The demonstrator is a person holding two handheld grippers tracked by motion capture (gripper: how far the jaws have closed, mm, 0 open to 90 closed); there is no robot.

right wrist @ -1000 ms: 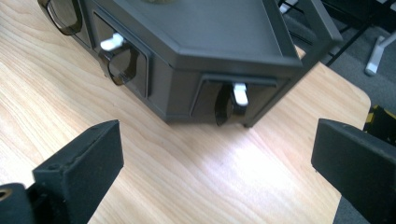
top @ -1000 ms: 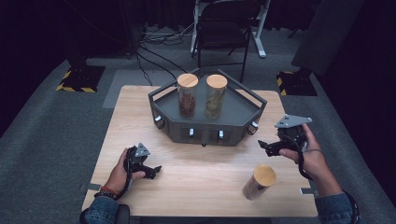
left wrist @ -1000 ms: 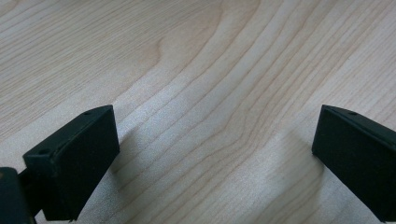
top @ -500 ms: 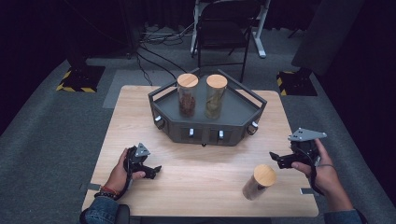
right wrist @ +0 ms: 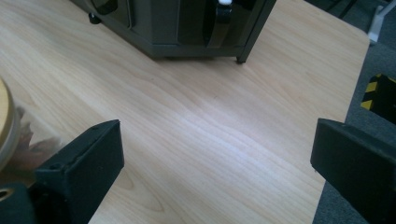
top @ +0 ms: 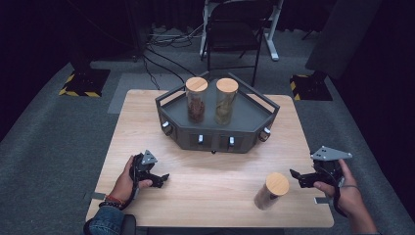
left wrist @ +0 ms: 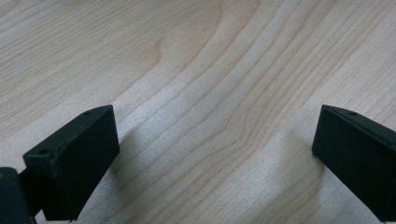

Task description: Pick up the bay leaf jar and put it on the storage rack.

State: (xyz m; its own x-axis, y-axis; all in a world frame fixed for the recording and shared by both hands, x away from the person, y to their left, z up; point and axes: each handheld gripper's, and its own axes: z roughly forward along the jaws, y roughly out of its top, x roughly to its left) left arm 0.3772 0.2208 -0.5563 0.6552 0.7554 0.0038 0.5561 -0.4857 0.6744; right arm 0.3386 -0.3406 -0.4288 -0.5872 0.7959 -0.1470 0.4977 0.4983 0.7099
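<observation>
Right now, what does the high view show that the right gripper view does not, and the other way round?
The high view has two wooden-lidded jars standing upright in the dark tray, the left tongs open over bare wood, and the person's hands. The right gripper view adds a close look between the right tongs, open with nothing between them, and at the tray's lower front. Both share the wooden table, the tray, and the third jar standing just left of the right tongs.

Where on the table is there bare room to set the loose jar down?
Bare wood lies between the left gripper and the loose jar, in front of the dark tray. Strips either side of the tray are free too. It's crowded at the near right, between the jar and the right gripper.
</observation>
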